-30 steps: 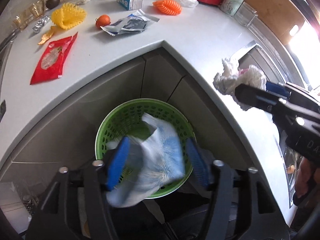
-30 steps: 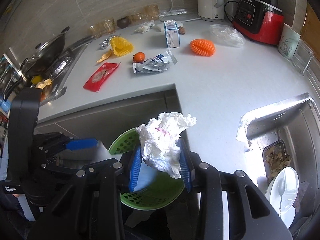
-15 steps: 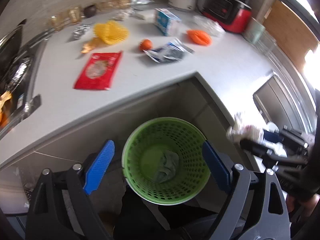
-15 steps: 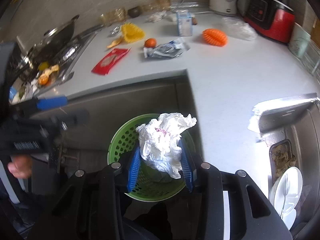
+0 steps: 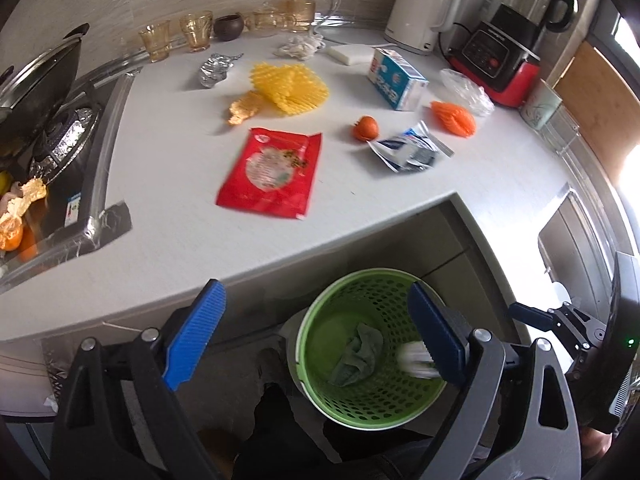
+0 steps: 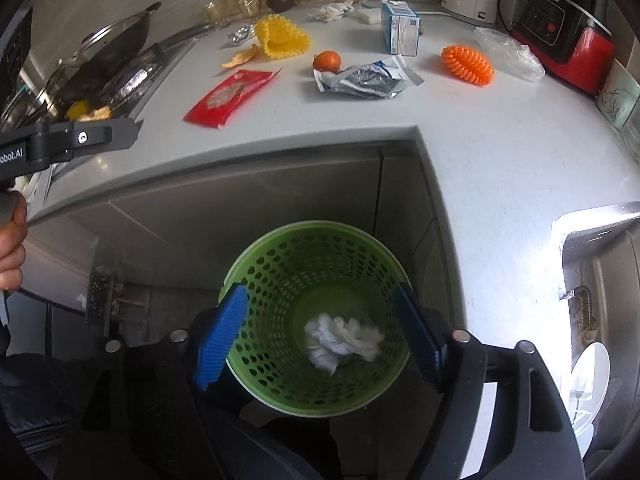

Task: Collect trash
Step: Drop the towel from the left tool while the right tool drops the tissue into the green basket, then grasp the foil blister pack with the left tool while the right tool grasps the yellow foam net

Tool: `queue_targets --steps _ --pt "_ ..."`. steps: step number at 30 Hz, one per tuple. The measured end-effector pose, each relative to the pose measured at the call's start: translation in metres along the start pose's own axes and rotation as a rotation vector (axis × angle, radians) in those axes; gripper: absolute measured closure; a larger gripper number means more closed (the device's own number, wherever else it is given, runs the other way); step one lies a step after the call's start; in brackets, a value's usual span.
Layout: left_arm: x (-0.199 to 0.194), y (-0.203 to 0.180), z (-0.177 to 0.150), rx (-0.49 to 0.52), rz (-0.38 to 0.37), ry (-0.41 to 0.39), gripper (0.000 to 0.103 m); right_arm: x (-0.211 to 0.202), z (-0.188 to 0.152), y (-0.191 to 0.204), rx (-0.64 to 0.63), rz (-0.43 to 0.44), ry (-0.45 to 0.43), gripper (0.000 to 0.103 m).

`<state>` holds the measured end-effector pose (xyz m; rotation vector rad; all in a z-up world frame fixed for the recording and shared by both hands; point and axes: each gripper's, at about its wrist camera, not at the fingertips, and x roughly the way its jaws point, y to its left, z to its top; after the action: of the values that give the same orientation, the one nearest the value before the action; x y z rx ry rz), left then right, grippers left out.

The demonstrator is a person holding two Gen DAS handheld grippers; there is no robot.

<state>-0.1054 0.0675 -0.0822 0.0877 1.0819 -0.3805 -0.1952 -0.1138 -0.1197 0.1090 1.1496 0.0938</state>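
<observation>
One green basket [image 6: 280,264], one red packet [image 5: 272,172], two amber glasses [image 5: 156,40], one milk carton [image 5: 396,78].

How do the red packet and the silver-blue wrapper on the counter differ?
The red packet lies flat and smooth; the silver-blue wrapper is crumpled and torn open. The red packet looks larger and sits nearer the stove; the wrapper lies beside the small orange fruit. Both rest on the white counter, uncollected.

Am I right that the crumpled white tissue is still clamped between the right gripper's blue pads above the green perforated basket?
Not quite: the crumpled white tissue lies at the bottom of the green perforated basket. The right gripper, whose jaws have just been opening, hangs open and empty above it, as the right wrist view shows.
</observation>
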Motion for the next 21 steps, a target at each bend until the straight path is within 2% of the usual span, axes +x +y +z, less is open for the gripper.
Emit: queue_targets --steps 10,15,21 --pt "0.016 0.044 0.043 -0.021 0.002 -0.018 0.015 -0.003 0.054 0.005 0.071 -0.039 -0.083 0.019" --pt "0.029 0.069 0.073 -0.014 0.011 -0.033 0.015 0.001 0.108 0.017 0.070 -0.065 -0.157 0.012" --pt "0.049 0.102 0.117 -0.004 0.032 -0.043 0.015 0.030 0.181 0.039 0.022 -0.074 -0.190 0.011"
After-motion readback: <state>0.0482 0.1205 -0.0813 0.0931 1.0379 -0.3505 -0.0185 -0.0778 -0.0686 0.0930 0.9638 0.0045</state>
